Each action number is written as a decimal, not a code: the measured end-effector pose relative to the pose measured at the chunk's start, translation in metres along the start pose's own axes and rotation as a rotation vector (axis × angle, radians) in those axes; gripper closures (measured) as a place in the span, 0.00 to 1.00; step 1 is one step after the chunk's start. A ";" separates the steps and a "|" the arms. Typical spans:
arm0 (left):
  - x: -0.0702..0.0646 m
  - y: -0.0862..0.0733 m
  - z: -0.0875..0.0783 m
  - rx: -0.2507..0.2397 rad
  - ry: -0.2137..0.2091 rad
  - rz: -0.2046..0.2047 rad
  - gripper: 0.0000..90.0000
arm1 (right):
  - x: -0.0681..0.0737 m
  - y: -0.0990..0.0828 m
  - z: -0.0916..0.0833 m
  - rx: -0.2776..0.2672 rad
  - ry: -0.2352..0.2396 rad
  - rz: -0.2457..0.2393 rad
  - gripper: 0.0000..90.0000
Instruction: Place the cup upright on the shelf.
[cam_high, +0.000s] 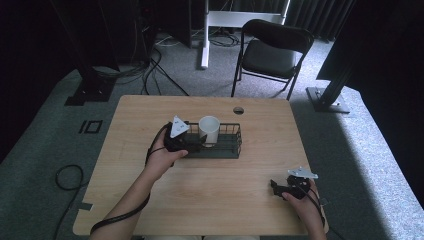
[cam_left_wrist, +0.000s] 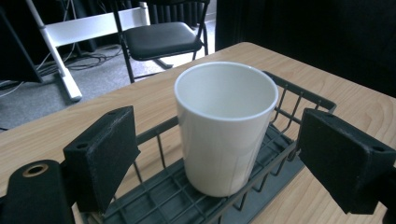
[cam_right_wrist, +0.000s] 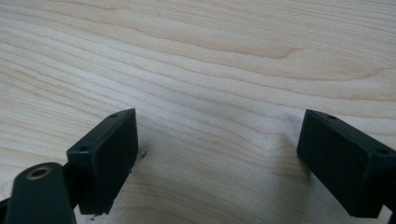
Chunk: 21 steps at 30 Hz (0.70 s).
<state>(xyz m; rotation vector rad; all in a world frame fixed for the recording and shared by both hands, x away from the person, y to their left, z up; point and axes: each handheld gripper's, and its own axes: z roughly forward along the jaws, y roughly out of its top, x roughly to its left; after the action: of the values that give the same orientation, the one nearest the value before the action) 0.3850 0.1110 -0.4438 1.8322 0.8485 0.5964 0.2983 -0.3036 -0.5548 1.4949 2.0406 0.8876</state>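
A white cup (cam_high: 209, 129) stands upright in the left end of a dark wire basket (cam_high: 228, 146) at the middle of the wooden table (cam_high: 150, 115). My left gripper (cam_high: 196, 142) sits at the basket's left end, open, just short of the cup. In the left gripper view the cup (cam_left_wrist: 224, 126) stands a little beyond the two wide-apart jaws, inside the basket (cam_left_wrist: 299, 102). My right gripper (cam_high: 276, 186) rests near the table's front right corner, open, with bare wood (cam_right_wrist: 210, 70) between its jaws.
A black folding chair (cam_high: 270, 52) stands beyond the table's far edge. A white stand (cam_high: 205, 35) and cables lie on the carpet behind. A round hole (cam_high: 238, 110) sits near the table's far edge. Dark frame posts (cam_high: 332, 75) flank the table.
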 end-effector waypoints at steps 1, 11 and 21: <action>0.001 -0.002 -0.002 0.000 0.004 0.001 0.15 | 0.000 0.000 0.000 0.000 0.000 0.000 0.14; 0.009 -0.016 -0.021 0.009 0.026 -0.012 0.15 | 0.000 0.000 0.000 0.000 0.000 0.001 0.14; 0.012 -0.028 -0.043 0.002 0.043 -0.022 0.15 | 0.000 0.000 0.000 0.000 -0.001 0.000 0.14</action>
<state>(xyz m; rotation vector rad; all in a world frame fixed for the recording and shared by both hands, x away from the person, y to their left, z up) 0.3534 0.1525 -0.4527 1.8155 0.8974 0.6228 0.2983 -0.3036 -0.5548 1.4946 2.0401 0.8871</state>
